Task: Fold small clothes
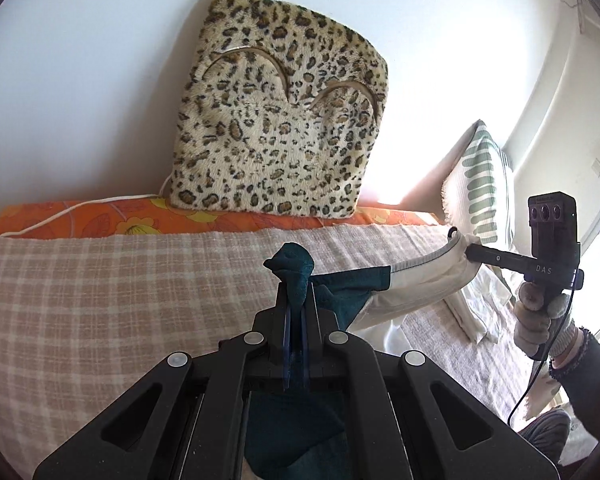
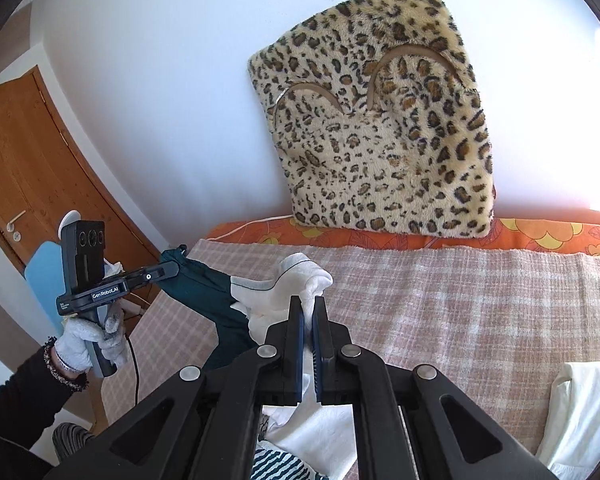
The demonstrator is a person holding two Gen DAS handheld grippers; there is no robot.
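Blk grippers (image 1: 296, 304), silver screws; white gloves (image 2: 86, 340), blk sleeves.

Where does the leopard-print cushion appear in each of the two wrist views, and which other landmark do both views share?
Left wrist view: the leopard-print cushion stands upper centre, leaning on the white wall above the bed.
Right wrist view: the cushion sits upper right of centre, against the same wall.
Shared landmark: the orange flowered sheet runs along the cushion's foot in both.
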